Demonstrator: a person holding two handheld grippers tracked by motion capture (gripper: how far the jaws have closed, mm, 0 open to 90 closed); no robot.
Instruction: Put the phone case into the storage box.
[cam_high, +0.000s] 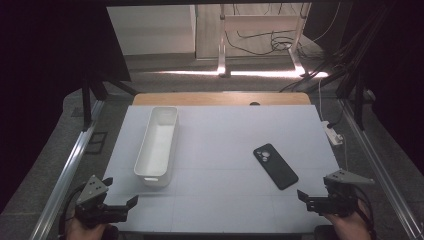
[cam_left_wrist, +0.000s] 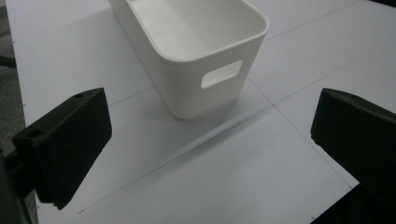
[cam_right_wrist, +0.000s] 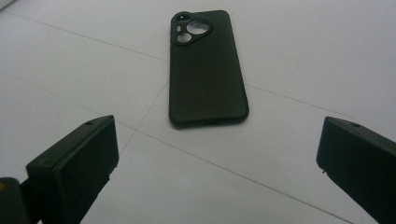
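Nothing is picked up yet: both the left hand-held gripper (cam_high: 121, 200) and right hand-held gripper (cam_high: 306, 199) sit wide and empty. The black phone case (cam_high: 275, 166) lies on the counter (cam_high: 225, 150), right of the white bin (cam_high: 156, 144); likely next, the right closes across its edges

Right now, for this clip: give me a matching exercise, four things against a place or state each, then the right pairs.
Things:
1. bin
2. phone
3. left gripper
4. right gripper

Places or states:
A. black, flat on the table's right half
B. open, near the right front corner
C. white, empty, on the left half
D. open, near the left front corner

Pairs: 1-C, 2-A, 3-D, 4-B
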